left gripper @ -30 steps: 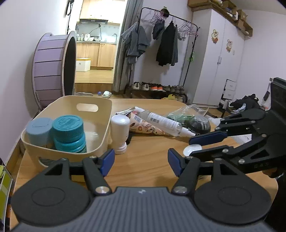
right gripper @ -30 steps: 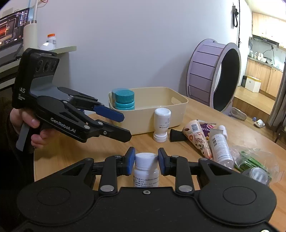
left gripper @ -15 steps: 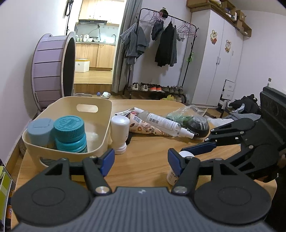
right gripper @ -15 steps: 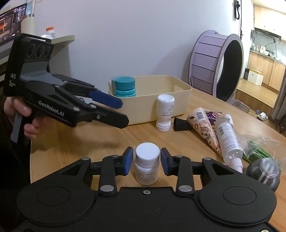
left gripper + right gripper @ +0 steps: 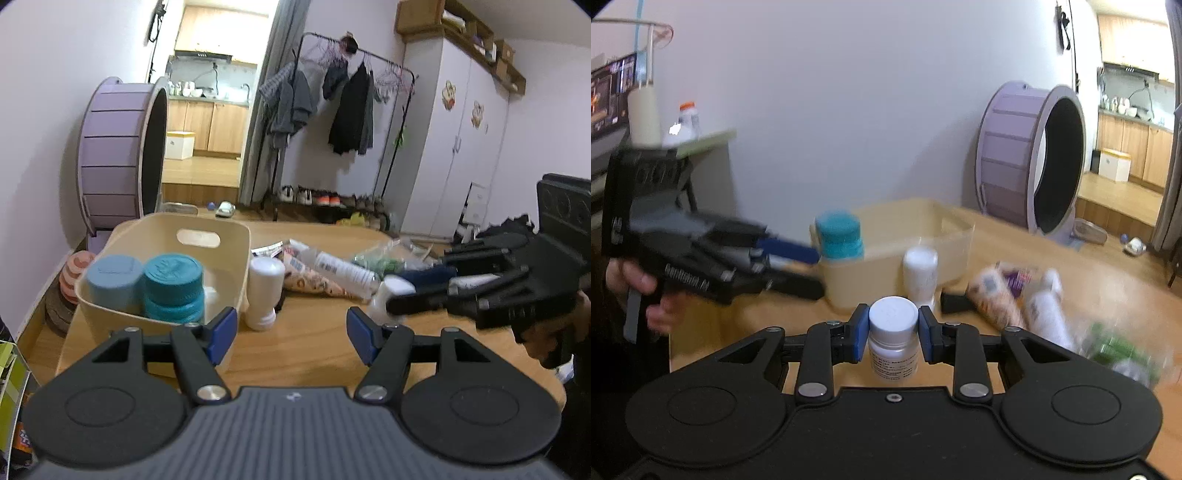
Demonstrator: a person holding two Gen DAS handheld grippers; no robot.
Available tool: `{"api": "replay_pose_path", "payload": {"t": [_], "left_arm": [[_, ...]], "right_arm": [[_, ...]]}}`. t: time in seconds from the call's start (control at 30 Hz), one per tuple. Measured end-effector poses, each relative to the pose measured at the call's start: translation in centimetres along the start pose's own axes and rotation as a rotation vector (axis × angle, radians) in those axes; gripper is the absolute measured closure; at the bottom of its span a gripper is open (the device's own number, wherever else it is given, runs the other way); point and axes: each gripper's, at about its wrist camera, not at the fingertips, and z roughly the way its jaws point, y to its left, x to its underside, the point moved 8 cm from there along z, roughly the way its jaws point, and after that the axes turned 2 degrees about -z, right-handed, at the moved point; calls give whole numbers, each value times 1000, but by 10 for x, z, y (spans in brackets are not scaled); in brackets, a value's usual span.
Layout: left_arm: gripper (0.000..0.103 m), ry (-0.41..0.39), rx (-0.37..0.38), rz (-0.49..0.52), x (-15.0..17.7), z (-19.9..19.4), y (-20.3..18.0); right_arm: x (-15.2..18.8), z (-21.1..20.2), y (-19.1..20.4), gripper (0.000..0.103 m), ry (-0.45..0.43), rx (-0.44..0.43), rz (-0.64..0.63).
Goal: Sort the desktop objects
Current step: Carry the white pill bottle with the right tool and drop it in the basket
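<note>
Change since earlier frames: the white pill bottle (image 5: 894,332), stood between parted jaws half a second ago, is now clamped at its cap, and the blurred background suggests it is being carried off the counter (image 5: 1100,291).
Right gripper (image 5: 894,334): its jaws are closed to the width of the ribbed cap, both blue pads pressed against it; the labelled body hangs below.
Left gripper (image 5: 291,334): its jaws are held wide apart with nothing between them, kept low over the counter just in front of the beige bin (image 5: 236,251), much as before.
Bottle position: it is seen in the right wrist view directly ahead of the camera, with the bin well beyond it; in the left wrist view it is only a blurred white shape between the right gripper's fingers.
Handling: the bottle is judged light and rigid, of smooth plastic; the ribbed cap gives the better purchase, though a loose cap could turn or come away, so a hold lower on the body would be safer if a regrip is needed.
Bin contents: a teal-capped jar (image 5: 173,288) and a pale blue-capped jar (image 5: 112,282) are stood at the near-left corner; the far part is left free.
Still outside: a white bottle (image 5: 264,291) is stood just beside the bin wall, with a patterned pouch (image 5: 314,278) and a white tube (image 5: 343,269) lying further right.
</note>
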Motion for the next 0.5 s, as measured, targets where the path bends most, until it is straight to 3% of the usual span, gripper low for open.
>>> {"api": "replay_pose_path", "payload": {"t": [0.23,0.5], "left_arm": [[38,-62,-38,-18,-17,-19,11],[33,-132,-112,-53,-32,-31,36]], "right_arm": [[-41,17,-10,75,-24,18,-45],[-80,75,-23,75,-14,13,-74]]}}
